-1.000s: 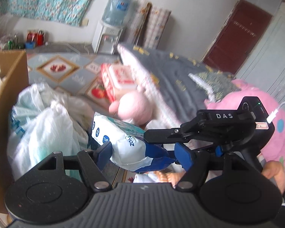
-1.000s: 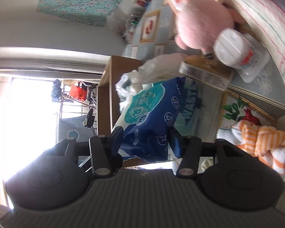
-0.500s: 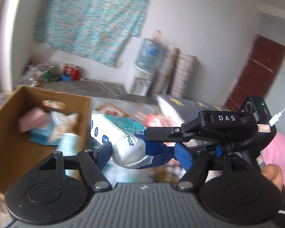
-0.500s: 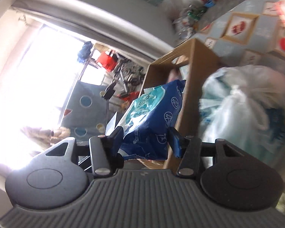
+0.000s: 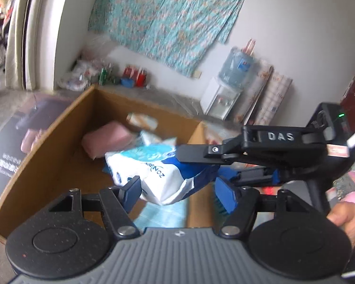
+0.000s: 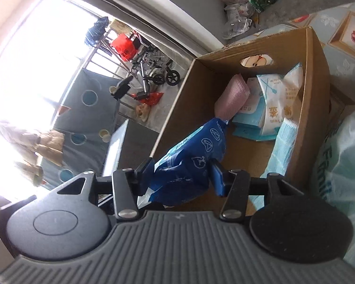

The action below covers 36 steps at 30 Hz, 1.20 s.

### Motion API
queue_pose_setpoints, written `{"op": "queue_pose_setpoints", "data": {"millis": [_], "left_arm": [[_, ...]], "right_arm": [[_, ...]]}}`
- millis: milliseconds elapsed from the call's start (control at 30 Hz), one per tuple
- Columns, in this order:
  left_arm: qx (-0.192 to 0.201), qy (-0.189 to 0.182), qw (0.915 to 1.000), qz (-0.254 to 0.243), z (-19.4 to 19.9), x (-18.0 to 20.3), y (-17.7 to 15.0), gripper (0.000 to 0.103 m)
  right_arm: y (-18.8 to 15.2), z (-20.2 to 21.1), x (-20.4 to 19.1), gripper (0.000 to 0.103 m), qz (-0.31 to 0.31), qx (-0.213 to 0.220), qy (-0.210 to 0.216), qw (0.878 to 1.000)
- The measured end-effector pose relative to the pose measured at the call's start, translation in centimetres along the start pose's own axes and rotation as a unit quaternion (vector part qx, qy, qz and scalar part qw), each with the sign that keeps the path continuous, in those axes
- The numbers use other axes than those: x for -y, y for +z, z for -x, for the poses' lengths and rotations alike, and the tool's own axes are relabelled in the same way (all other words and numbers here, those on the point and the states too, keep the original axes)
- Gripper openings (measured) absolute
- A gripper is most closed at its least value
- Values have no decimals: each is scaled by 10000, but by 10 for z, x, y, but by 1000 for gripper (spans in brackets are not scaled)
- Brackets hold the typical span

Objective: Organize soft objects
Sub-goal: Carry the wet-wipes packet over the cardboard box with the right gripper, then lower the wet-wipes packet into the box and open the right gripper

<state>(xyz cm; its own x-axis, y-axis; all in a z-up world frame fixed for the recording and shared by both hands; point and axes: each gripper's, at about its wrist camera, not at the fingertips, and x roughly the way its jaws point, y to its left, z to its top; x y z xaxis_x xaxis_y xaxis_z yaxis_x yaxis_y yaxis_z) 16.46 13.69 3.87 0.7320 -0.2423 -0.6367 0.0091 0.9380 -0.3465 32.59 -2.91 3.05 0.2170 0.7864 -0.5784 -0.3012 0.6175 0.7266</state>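
A soft blue and white plastic pack (image 5: pixel 158 172) hangs between both grippers above an open cardboard box (image 5: pixel 47 142). My left gripper (image 5: pixel 177 191) has wide-set fingers at the pack's white end, and whether they press it I cannot tell. My right gripper (image 6: pixel 181 174) is shut on the pack's blue end (image 6: pixel 189 158); its black body (image 5: pixel 284 146) crosses the left wrist view. In the box (image 6: pixel 314 54) lie a pink soft pack (image 6: pixel 232 97), white and blue tissue packs (image 6: pixel 277 101) and a light blue pack (image 6: pixel 284 142).
A white plastic bag (image 6: pixel 343 161) sits right of the box. A water dispenser (image 5: pixel 224 94), bottles and cans (image 5: pixel 130 78) stand along the far wall. A patterned floor mat (image 6: pixel 343 30) lies beyond the box. A folding cart (image 6: pixel 149 71) stands outside the doorway.
Both grippers have carried the pack left, away from the bed and pink plush, to over the open box. The box interior has come into full view below.
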Motion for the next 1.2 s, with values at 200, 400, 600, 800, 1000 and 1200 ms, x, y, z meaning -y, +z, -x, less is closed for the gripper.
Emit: {"op": "queue_pose_setpoints", "data": {"millis": [200,400,600,800,1000,1200], "left_arm": [[-851,356,9951,358,-41,-49,-13,67],[-1397,537,9887,69,-56,-49,-18,72],[-2233,672,9722,-199,-95,-34,-19,85],[-2793,987,9537,-513,-126,-31,-24,83],[-2646,1014,9561,-749,-120,-33,-19,69],[-2494,1147,9544,-1174,-122,-28,-7,66]], "right_arm": [[-17,12,16,50,160,-64,-150,9997],[-26,63,26,50,130,309,-126,9994],[-38,85,47,50,-96,484,-47,9988],[-41,91,60,50,-148,527,18,9985],[-42,92,70,51,-139,507,93,9986],[-50,100,85,51,-282,509,40,9983]]}}
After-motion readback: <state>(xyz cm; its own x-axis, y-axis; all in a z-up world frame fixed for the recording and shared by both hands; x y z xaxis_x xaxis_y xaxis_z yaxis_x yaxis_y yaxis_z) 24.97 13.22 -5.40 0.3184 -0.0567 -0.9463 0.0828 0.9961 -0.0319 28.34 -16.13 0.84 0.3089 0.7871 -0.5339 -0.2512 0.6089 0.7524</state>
